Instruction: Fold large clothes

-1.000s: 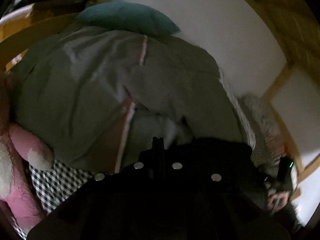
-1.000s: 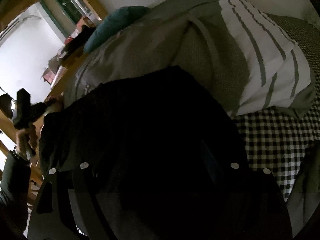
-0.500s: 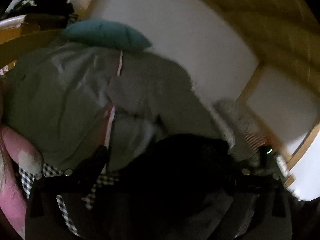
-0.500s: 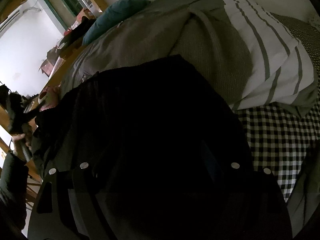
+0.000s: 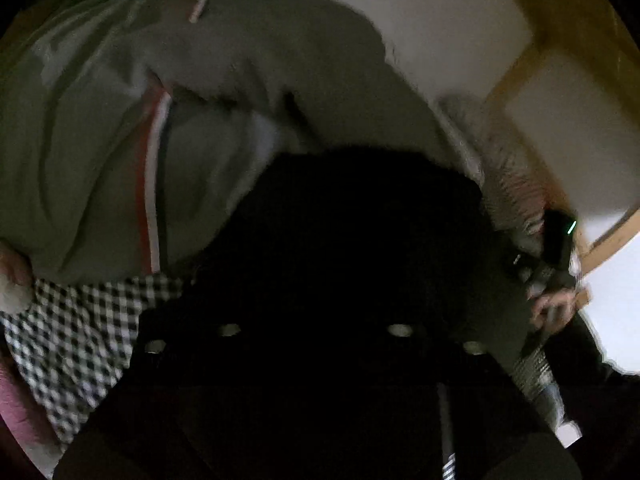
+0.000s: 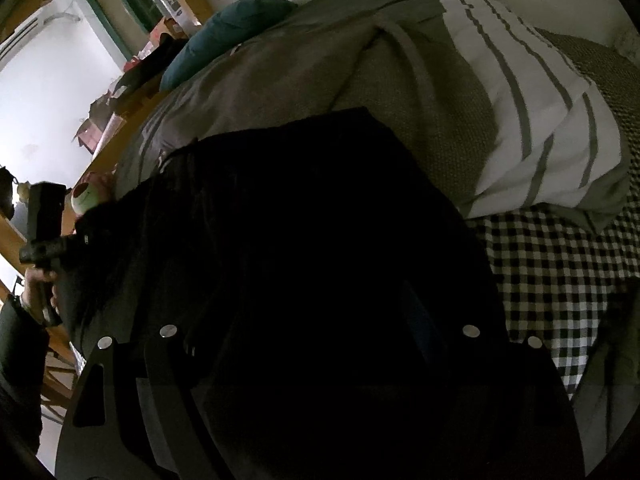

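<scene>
A large black garment lies on the bed's black-and-white checked sheet. In the left wrist view my left gripper points down into it. Its jaws are closing, and its dark fingers are lost against the black cloth. From the right wrist view that left gripper sits in a hand at the black garment's far left edge. My right gripper stands with its fingers wide apart and black cloth filling the space between them. It shows in the left wrist view as the right gripper at the garment's right edge.
A grey quilt with a red and white stripe is heaped behind the garment. A white striped cover and a teal pillow lie beyond. A pink plush toy sits at the bedside. A wooden bed frame runs along the wall.
My left gripper went from shut to wide open, then narrowed again, and dipped closer to the black garment. The right gripper has not moved.
</scene>
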Motion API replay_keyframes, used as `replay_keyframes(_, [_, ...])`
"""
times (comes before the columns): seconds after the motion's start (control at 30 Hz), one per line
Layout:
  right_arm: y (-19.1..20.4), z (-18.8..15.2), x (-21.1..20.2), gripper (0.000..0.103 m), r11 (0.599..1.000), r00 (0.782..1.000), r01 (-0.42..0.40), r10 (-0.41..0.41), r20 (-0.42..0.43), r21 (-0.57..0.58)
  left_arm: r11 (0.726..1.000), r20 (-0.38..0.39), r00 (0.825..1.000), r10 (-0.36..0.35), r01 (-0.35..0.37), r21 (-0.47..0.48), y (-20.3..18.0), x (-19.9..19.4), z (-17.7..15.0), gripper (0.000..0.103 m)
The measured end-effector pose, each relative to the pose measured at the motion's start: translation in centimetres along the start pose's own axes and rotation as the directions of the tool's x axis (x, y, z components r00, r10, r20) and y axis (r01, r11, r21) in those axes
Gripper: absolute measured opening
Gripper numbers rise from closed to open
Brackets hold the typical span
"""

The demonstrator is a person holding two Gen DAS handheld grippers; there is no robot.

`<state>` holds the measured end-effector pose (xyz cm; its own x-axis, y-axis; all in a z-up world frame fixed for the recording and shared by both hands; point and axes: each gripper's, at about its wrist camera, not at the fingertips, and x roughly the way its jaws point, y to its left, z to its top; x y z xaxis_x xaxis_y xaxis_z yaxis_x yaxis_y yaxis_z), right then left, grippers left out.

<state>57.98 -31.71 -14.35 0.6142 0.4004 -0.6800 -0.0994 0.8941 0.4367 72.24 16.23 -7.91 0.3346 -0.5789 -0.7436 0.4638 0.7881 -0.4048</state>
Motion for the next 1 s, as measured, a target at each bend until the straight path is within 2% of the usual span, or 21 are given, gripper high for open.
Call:
replay_keyframes(0.03, [-0.4,0.0,-0.1,0.082,1.000,1.000,-0.018,0.018,0.003,0.014,0.999,0.027,1.000,-0.016,0.017,-0.034,1.0,-0.7,-0.2,0.021])
replay_keyframes(0.1, [-0.9,0.1,-0.5,0.081,0.997,0.998,-0.061,0.060,0.015,0.043,0.986,0.113,0.990,-0.089,0.104,-0.133,3.6,-2.5,-0.7,0.019])
replay_keyframes(0.17, [-1.4,0.6,-1.2,0.081,0.992,0.994,-0.107,0.105,0.038,0.067,0.951,0.190,0.963,-0.189,0.228,-0.210,5.7,-3.9,-1.6,0.018])
replay_keyframes(0.23, [-1.8,1.5,-2.4,0.081,0.993,0.993,-0.091,0.086,0.077,0.072,0.927,0.238,0.947,-0.216,0.275,-0.255,7.0,-4.8,-1.7,0.019])
replay_keyframes(0.27, [-1.8,2.1,-2.3,0.081,0.997,0.997,-0.050,0.046,0.067,0.058,0.919,0.235,0.949,-0.208,0.272,-0.284,7.7,-4.6,-1.7,0.019])
replay_keyframes(0.3, [-1.6,2.5,-1.7,0.078,0.999,0.999,-0.012,0.010,0.034,0.043,0.927,0.189,0.972,-0.142,0.197,-0.319,8.3,-3.6,-1.5,0.019])
replay_keyframes(0.33, [-1.5,2.8,-0.1,0.069,0.999,0.998,0.045,-0.045,-0.040,0.019,0.927,0.151,0.984,-0.097,0.145,-0.347,8.5,-2.3,-1.3,0.019])
replay_keyframes(0.37, [-1.7,2.9,1.7,0.066,0.994,0.988,0.112,-0.110,-0.111,0.009,0.918,0.119,0.990,-0.073,0.114,-0.380,9.3,-1.2,-1.2,0.020])
replay_keyframes(0.43, [-2.1,3.2,4.0,0.061,0.984,0.971,0.178,-0.176,-0.159,-0.003,0.895,0.081,0.995,-0.057,0.087,-0.437,11.4,0.8,-1.5,0.024])
replay_keyframes(0.5, [-2.4,3.8,4.9,0.058,0.973,0.960,0.233,-0.231,-0.159,-0.008,0.897,0.079,0.997,-0.020,0.053,-0.439,12.1,1.4,-2.1,0.028])
replay_keyframes(0.57, [-2.9,4.5,4.7,0.058,0.962,0.956,0.271,-0.265,-0.127,0.028,0.889,0.088,0.996,-0.013,0.052,-0.455,12.5,1.4,-2.9,0.034])
replay_keyframes(0.63, [-3.0,4.6,4.1,0.059,0.953,0.951,0.299,-0.293,-0.101,0.047,0.902,0.120,0.992,0.022,0.032,-0.431,12.1,-0.6,-3.4,0.048])
replay_keyframes(0.7, [-2.7,4.6,3.1,0.060,0.950,0.950,0.307,-0.303,-0.077,0.054,0.922,0.163,0.985,0.053,0.014,-0.388,10.6,-3.3,-2.9,0.053])
replay_keyframes(0.77, [-2.1,4.6,1.1,0.062,0.947,0.949,0.313,-0.311,-0.044,0.074,0.947,0.273,0.950,0.150,-0.059,-0.315,7.4,-7.8,-2.1,0.068])
replay_keyframes(0.8, [-1.1,4.6,-0.7,0.074,0.952,0.955,0.294,-0.295,0.000,0.080,0.956,0.347,0.921,0.177,-0.078,-0.282,5.9,-10.0,-2.1,0.081])
replay_keyframes(0.83, [0.1,4.4,-2.3,0.092,0.960,0.962,0.267,-0.271,0.041,0.080,0.963,0.463,0.862,0.206,-0.094,-0.253,3.8,-13.2,-2.5,0.098])
replay_keyframes(0.87, [1.4,4.0,-3.5,0.095,0.970,0.968,0.233,-0.239,0.074,0.073,0.962,0.528,0.819,0.225,-0.101,-0.253,2.4,-15.0,-2.7,0.098])
replay_keyframes(0.9, [3.5,3.3,-4.3,0.096,0.982,0.978,0.185,-0.187,0.087,0.039,0.966,0.578,0.786,0.219,-0.090,-0.244,0.7,-16.7,-3.2,0.098])
replay_keyframes(0.93, [5.8,2.1,-4.0,0.096,0.987,0.987,0.156,-0.155,0.043,-0.031,0.974,0.591,0.786,0.179,-0.057,-0.220,-0.7,-17.6,-3.5,0.098])
replay_keyframes(0.97, [7.9,1.2,-3.1,0.096,0.984,0.989,0.144,-0.146,-0.015,-0.107,0.979,0.577,0.805,0.138,-0.022,-0.203,-2.5,-16.7,-3.3,0.098])
replay_keyframes(1.0, [10.5,-0.2,-1.6,0.096,0.968,0.984,0.156,-0.170,-0.056,-0.197,0.982,0.510,0.858,0.060,0.041,-0.185,-4.2,-15.5,-3.6,0.098])
